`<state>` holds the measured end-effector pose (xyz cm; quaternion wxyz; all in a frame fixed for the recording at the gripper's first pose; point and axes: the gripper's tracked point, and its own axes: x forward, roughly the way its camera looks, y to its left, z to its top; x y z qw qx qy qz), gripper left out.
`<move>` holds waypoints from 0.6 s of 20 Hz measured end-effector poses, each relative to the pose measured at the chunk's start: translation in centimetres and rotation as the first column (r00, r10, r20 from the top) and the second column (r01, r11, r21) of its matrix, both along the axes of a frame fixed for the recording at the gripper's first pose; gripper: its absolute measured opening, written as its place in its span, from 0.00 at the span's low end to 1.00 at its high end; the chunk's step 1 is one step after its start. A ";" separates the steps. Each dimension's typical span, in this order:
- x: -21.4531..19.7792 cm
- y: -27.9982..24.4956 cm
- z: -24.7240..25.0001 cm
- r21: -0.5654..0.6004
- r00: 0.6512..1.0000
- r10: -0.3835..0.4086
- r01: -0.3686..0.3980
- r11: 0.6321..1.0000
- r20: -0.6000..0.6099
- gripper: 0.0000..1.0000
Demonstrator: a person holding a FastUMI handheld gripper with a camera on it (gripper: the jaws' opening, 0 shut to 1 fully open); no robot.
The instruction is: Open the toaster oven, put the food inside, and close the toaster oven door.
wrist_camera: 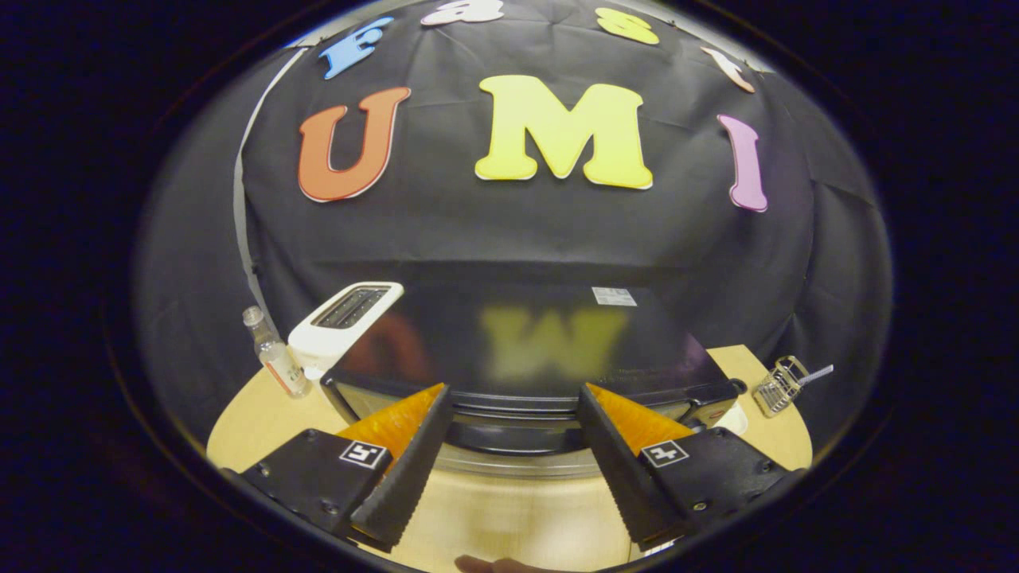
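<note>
Before toaster oven (517, 350); tongs (513, 398) agape

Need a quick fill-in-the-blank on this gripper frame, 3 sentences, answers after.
1. The gripper's fingers are spread ____ just in front of the toaster oven.
2. The white toaster stands between the oven and a clear ____.
3. The small wire rack rests on the ____ table, on the oven's other side.

Missing words: open; bottle; wooden
</note>
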<state>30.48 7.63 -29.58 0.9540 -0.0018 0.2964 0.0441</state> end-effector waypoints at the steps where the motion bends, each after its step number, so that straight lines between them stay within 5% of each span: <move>1: -0.1 -0.1 -0.3 -0.002 1.000 0.003 -0.003 1.000 -0.013 1.00; 12: -0.9 -0.1 -0.6 -0.061 0.996 0.024 -0.030 0.998 -0.091 1.00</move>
